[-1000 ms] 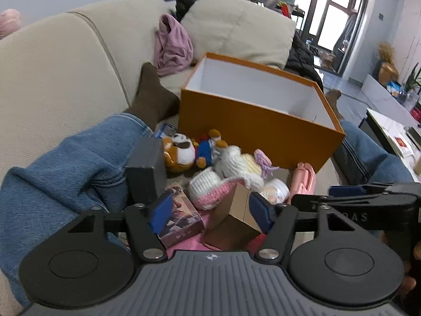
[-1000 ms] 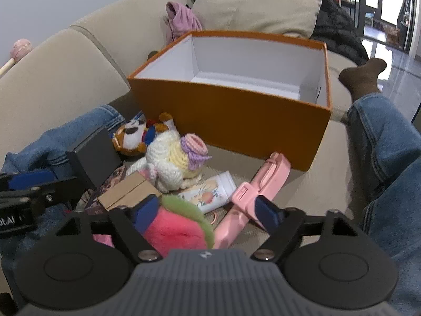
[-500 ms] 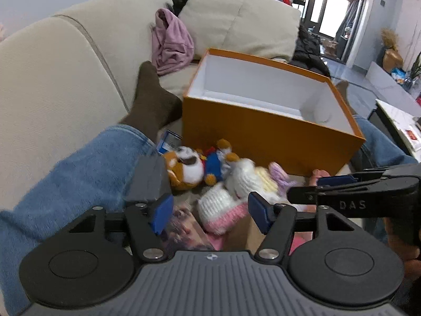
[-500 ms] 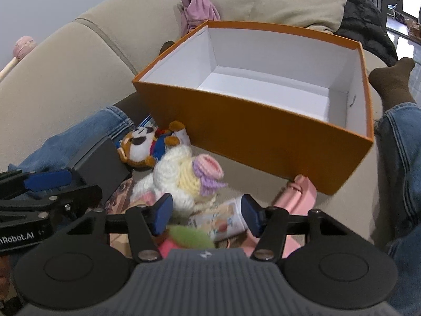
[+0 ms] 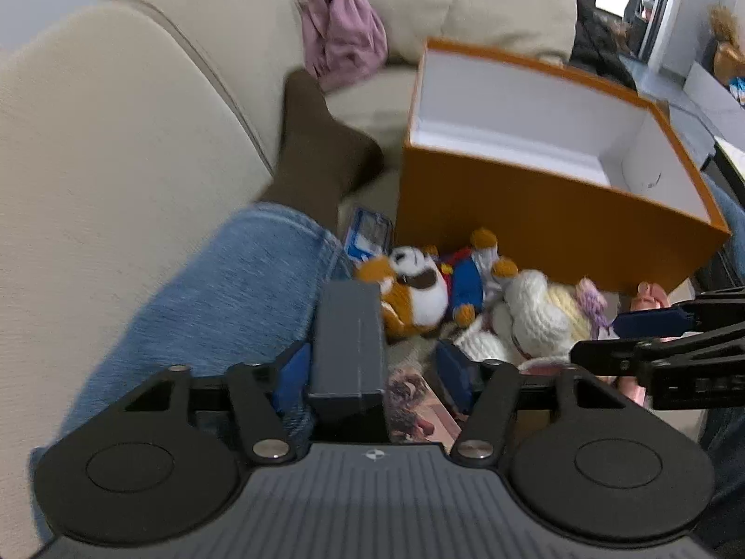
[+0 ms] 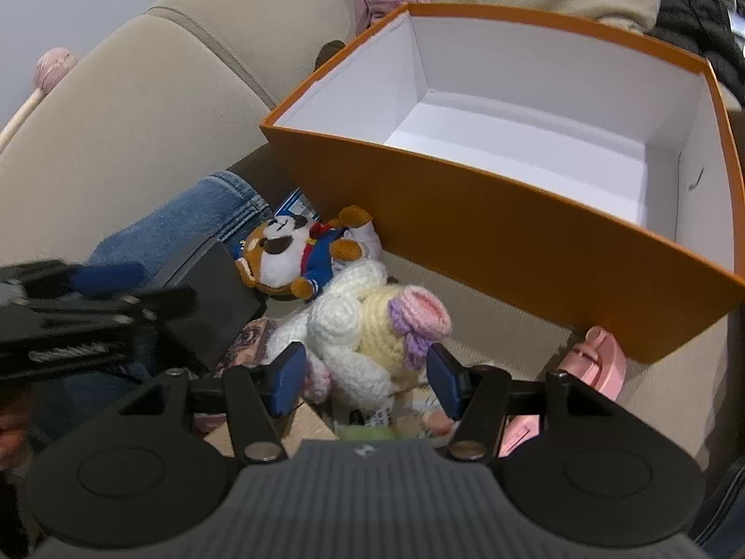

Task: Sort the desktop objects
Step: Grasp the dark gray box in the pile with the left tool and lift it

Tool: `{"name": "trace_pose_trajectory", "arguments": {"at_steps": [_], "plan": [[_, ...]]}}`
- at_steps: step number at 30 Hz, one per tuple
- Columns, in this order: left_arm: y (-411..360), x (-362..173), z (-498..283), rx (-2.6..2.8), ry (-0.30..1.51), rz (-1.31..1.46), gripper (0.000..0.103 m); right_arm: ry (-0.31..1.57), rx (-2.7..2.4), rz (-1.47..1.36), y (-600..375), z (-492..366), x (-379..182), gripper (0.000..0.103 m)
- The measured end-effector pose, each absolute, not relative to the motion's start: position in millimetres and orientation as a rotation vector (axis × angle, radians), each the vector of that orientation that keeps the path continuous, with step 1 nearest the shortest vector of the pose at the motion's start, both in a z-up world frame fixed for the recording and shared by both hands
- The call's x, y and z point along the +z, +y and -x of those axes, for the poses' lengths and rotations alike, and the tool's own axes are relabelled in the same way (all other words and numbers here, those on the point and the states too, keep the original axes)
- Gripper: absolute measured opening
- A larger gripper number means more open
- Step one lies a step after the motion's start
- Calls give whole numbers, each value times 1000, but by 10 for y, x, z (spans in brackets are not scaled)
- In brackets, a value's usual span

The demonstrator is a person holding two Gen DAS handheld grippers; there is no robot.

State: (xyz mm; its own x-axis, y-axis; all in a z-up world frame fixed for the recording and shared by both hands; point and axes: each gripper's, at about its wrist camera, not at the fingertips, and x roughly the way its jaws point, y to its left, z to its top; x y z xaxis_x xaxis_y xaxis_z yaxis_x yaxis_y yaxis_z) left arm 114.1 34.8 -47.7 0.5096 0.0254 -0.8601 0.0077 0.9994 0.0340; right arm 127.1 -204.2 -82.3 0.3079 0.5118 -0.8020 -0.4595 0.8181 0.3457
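From the left wrist, the left gripper (image 5: 372, 368) stands with its fingers spread around the near end of a dark grey box (image 5: 349, 340). The left pad lies close against the box's side, while the right pad stands clear of it with a gap, so nothing is grasped yet. The box lies against a jeans-clad leg (image 5: 223, 293). Just to the right lie a panda plush (image 5: 414, 289) and a white crochet doll (image 5: 540, 316), and beyond them stands the empty orange box (image 5: 535, 214). The right gripper's fingers enter from the right edge.

From the right wrist, the right gripper (image 6: 363, 377) is likewise released, with its fingers on either side of the white crochet doll (image 6: 368, 321) but not visibly pressing it. The doll lies near, in front of the orange box (image 6: 512, 223), whose white inside is bare. A pink object (image 6: 600, 363) lies to the right against the box's near wall, and the dark grey box (image 6: 209, 293) sits to the left beside the panda plush (image 6: 288, 256).

I judge the step to be lining up first pickups, with sorting barely begun. The next move calls for closing squarely on each item, lifting it clear of its neighbours, then carrying it over the orange wall.
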Motion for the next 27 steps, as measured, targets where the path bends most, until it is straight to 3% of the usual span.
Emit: {"name": "trace_pose_trajectory", "arguments": {"at_steps": [4,12,27], "plan": [[359,-570,-1182,22,1066,-34,40,1135,669,-106,-2067,-1230,-774,61],[403,-532,-990,7,1021,-16,38,1280,708,-165,-1995,-1100,-856,61],[482,-479,-693,13,1002,28,38,1300,717,-135,-1664,-952,-880,70]]}}
